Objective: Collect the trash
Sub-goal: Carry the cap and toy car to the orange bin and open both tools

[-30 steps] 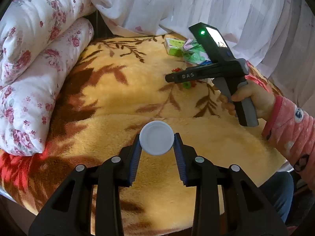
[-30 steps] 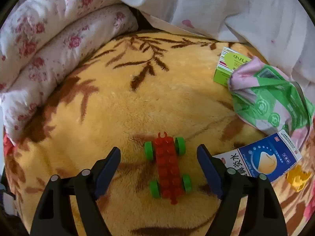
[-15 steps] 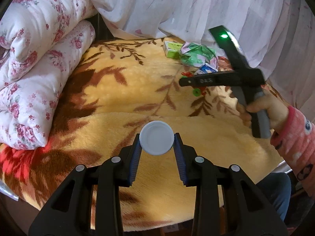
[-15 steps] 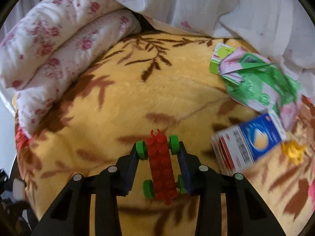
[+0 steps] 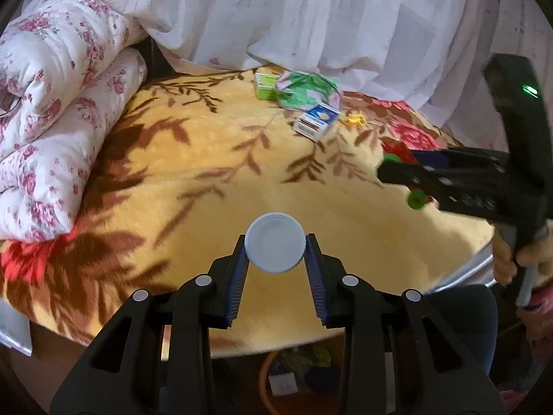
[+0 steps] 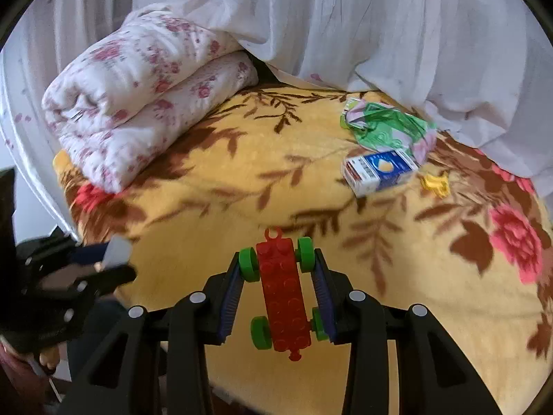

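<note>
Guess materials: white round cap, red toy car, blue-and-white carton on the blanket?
White round cap: likely moulded plastic, smooth matte face with a raised rim. Red toy car with green wheels: glossy hard plastic, studded like building bricks. Blue-and-white rectangular carton: printed paperboard by its sharp folded edges, slight sheen. Yellow leaf-patterned blanket: fuzzy plush fleece.

We closed the right gripper (image 6: 281, 269) on the red toy car (image 6: 284, 294) and lifted it off the yellow blanket (image 6: 214, 186). We also pulled the left gripper (image 5: 275, 254) back toward the blanket's near edge.
</note>
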Action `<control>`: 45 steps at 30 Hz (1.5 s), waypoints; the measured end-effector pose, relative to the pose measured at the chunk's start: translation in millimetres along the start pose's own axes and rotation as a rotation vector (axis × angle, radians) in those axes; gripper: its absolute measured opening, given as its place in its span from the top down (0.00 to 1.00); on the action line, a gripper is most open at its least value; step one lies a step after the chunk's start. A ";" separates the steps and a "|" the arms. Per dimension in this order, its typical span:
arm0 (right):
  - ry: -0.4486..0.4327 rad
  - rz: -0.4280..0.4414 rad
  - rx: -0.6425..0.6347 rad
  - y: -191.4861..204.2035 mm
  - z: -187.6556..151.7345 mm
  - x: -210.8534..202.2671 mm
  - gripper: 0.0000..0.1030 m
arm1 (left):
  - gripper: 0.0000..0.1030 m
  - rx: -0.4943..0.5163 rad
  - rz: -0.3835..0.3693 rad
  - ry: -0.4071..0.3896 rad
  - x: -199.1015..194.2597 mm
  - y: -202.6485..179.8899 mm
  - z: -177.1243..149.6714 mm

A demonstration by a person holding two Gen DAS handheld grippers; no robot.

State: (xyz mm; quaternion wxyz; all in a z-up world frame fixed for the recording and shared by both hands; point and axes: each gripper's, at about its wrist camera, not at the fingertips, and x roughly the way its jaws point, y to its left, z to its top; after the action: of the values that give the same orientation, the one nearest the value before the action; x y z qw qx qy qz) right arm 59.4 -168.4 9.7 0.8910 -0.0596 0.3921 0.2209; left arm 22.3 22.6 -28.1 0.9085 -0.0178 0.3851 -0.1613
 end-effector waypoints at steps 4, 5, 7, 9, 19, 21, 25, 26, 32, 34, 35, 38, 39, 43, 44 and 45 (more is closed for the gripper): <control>-0.008 0.009 0.008 6.9 -33.7 -25.4 0.62 | 0.69 0.020 0.000 0.014 -7.4 -15.1 -16.4; -0.010 0.011 0.008 8.4 -41.2 -30.3 0.62 | 0.69 0.025 -0.003 0.018 -9.2 -19.1 -21.5; -0.013 0.017 0.013 10.2 -56.1 -40.4 0.62 | 0.69 0.029 -0.002 0.024 -11.5 -25.0 -29.1; -0.014 0.016 0.017 13.2 -72.7 -49.2 0.62 | 0.69 0.034 -0.003 0.032 -14.5 -31.6 -39.4; 0.038 0.047 0.049 23.9 -135.9 -61.3 0.62 | 0.69 0.026 -0.024 0.112 -14.3 -46.2 -83.0; 0.052 0.046 0.052 26.0 -146.2 -59.5 0.62 | 0.69 0.041 -0.029 0.143 -8.7 -51.1 -93.3; 0.095 0.056 0.065 27.4 -166.7 -50.7 0.62 | 0.69 0.069 -0.033 0.196 1.6 -59.6 -112.1; 0.105 0.057 0.068 27.9 -170.3 -48.4 0.62 | 0.69 0.073 -0.037 0.215 5.4 -61.3 -118.1; 0.168 0.065 0.074 30.1 -190.5 -31.4 0.62 | 0.69 0.082 -0.049 0.287 19.5 -67.2 -138.2; 0.194 0.071 0.076 31.5 -196.1 -23.8 0.62 | 0.69 0.089 -0.053 0.316 25.4 -68.8 -144.7; 0.209 0.080 0.079 32.6 -199.2 -19.4 0.62 | 0.69 0.088 -0.054 0.335 29.1 -68.9 -148.3; 0.248 0.093 0.086 33.8 -206.5 -6.6 0.62 | 0.69 0.070 -0.061 0.393 41.8 -65.6 -157.4; 0.261 0.097 0.088 34.1 -208.6 -2.4 0.62 | 0.69 0.063 -0.065 0.412 46.2 -64.1 -160.0; 0.309 0.107 0.098 33.9 -215.1 13.1 0.62 | 0.69 0.035 -0.064 0.473 61.0 -58.1 -171.6; 0.321 0.104 0.100 33.5 -216.9 17.5 0.62 | 0.69 0.028 -0.065 0.490 65.1 -56.7 -174.7; 0.329 0.105 0.100 33.1 -217.4 20.4 0.62 | 0.69 0.020 -0.065 0.507 69.3 -55.2 -178.1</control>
State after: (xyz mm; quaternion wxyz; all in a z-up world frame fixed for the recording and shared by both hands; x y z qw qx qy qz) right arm -89.3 -192.4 -151.9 0.8038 -0.0301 0.5459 0.2347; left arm -73.7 -34.6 -192.7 0.7773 0.0200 0.5984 -0.1933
